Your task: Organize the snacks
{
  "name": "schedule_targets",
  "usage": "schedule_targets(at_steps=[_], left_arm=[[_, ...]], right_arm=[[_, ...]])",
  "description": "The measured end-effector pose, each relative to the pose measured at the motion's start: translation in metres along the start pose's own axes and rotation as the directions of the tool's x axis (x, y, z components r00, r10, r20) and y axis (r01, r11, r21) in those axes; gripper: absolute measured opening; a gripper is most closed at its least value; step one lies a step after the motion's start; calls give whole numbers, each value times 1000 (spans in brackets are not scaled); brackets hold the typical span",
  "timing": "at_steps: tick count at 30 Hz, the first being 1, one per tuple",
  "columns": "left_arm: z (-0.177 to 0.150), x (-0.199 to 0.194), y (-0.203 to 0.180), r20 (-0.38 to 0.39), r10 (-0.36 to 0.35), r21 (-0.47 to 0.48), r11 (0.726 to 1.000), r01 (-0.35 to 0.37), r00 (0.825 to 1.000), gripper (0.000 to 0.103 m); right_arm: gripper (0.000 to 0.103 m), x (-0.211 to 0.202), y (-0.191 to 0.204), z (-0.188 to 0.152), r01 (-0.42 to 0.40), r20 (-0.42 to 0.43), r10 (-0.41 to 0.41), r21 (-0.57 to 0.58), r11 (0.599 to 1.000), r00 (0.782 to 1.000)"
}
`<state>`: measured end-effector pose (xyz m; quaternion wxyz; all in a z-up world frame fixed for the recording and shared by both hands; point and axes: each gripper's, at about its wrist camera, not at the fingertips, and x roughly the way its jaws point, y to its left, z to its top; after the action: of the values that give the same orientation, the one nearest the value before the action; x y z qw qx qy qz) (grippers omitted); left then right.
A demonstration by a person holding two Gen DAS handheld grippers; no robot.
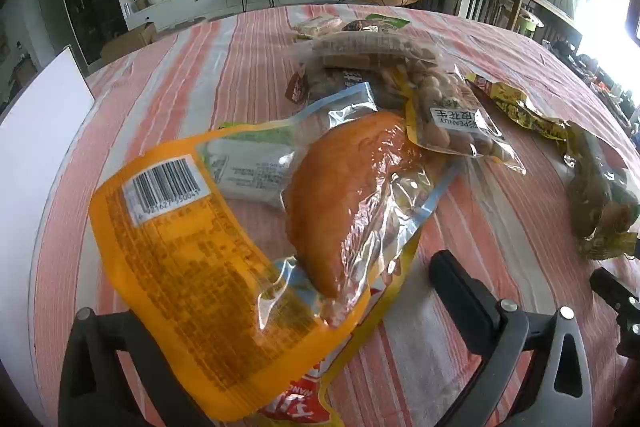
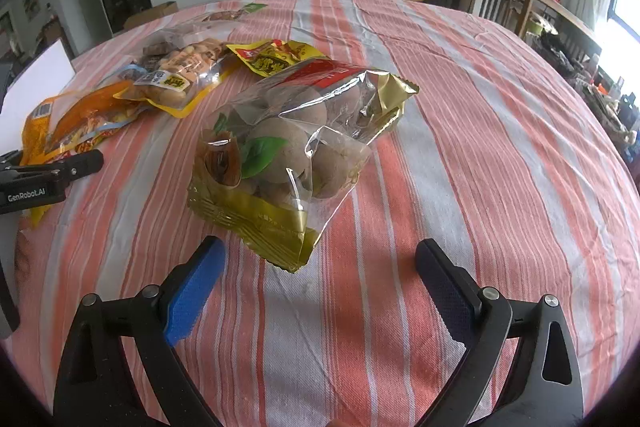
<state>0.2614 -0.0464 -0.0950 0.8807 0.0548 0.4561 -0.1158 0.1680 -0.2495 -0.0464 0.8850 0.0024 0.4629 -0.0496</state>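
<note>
In the left wrist view an orange snack packet (image 1: 192,267) with a barcode lies over my left finger, under a clear pouch with an orange piece (image 1: 344,199). My left gripper (image 1: 280,311) stands wide open around them. A peanut bag (image 1: 456,115) lies behind. In the right wrist view a clear and gold bag of round brown snacks (image 2: 292,155) lies just ahead of my open, empty right gripper (image 2: 320,267). The left gripper (image 2: 56,171) shows at the left edge.
Pink-striped tablecloth (image 2: 460,147) covers the table. A yellow packet (image 2: 276,61), a peanut bag (image 2: 180,75) and more snack bags (image 1: 360,55) lie toward the back. A white board (image 1: 36,131) stands at the left. Chairs and a TV unit stand beyond.
</note>
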Motion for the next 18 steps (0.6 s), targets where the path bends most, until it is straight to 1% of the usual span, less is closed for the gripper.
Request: schedule_targets(at_steps=[18], left_arm=[[0, -1, 0, 0, -1, -1, 1000, 1, 1000, 103]], right_arm=[[98, 0, 0, -1, 4, 1, -4, 5, 1000, 1000]])
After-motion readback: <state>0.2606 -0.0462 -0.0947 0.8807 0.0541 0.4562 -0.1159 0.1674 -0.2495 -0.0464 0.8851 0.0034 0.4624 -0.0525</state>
